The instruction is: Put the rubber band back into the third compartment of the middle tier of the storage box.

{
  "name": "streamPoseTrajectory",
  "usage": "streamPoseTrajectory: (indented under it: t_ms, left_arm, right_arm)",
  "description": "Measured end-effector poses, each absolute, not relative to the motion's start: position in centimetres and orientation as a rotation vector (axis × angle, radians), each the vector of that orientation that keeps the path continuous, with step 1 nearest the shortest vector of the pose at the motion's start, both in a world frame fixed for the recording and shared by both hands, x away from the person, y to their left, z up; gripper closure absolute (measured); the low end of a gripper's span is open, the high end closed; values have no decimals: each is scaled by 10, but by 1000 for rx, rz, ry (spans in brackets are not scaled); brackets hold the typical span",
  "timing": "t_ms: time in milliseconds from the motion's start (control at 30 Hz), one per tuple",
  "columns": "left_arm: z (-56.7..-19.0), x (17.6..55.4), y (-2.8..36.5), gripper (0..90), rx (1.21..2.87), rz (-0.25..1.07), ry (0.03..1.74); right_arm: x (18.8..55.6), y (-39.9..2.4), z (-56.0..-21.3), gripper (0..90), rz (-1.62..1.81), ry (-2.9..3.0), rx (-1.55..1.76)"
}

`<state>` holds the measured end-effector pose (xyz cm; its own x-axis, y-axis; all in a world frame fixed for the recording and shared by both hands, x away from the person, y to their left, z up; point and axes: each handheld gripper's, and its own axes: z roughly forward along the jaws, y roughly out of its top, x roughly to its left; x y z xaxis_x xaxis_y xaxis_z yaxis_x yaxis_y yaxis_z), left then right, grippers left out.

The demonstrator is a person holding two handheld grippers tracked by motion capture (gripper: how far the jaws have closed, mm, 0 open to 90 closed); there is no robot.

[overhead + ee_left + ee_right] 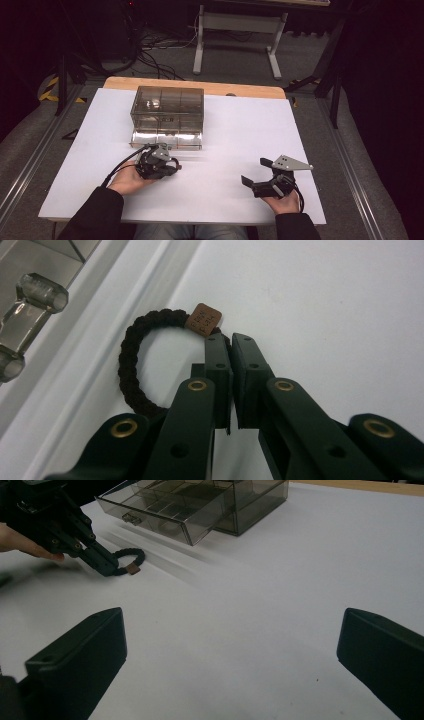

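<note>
- The left gripper point(230, 342) has its two black fingers point(218, 365) pressed close together, and they pinch the hair tie point(131, 360).
- No earlier look is at hand, so only the pinch itself can be told.
- The hair tie is a dark, braided ring with a small brown tag point(203, 318) on it.
- It lies flat on the white desk point(325, 300), and the fingers grip it just beside the tag.
- In the right gripper view, the left gripper point(107, 570) comes in from the top left, and the hair tie point(131, 555) sits at its tip.
- The hair tie is just in front of the clear drawer box point(167, 107), a little to the left.
- The bottom drawer point(165, 515) of the box is pulled out toward the person.
- A clear handle point(30, 315) of the drawer shows close to the hair tie in the left gripper view.
- The person's left hand point(130, 180) holds the left gripper point(175, 167) low over the desk.
- The right gripper point(254, 172) rests on the right side of the desk, well apart from the hair tie.
- Its fingers point(75, 655) stand wide apart with nothing between them.
- The person's right hand point(286, 202) holds it from behind.
- A grey three-cornered plate point(291, 162) sits on top of the right gripper.
</note>
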<state>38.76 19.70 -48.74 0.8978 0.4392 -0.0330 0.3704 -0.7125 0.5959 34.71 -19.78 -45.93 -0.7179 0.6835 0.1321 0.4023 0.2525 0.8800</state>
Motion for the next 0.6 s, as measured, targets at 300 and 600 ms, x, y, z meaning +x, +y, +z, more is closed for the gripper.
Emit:
streamPoseTrajectory:
  t_ms: [300,600]
  left_arm:
    - [-487,388,197,865,2442,145,576]
    - [-485,388,199,864,2434,145,576]
  right_arm:
    - [347,-198,-459,2,1452,2250,1010]
    - [347,-198,-459,2,1452,2250,1006]
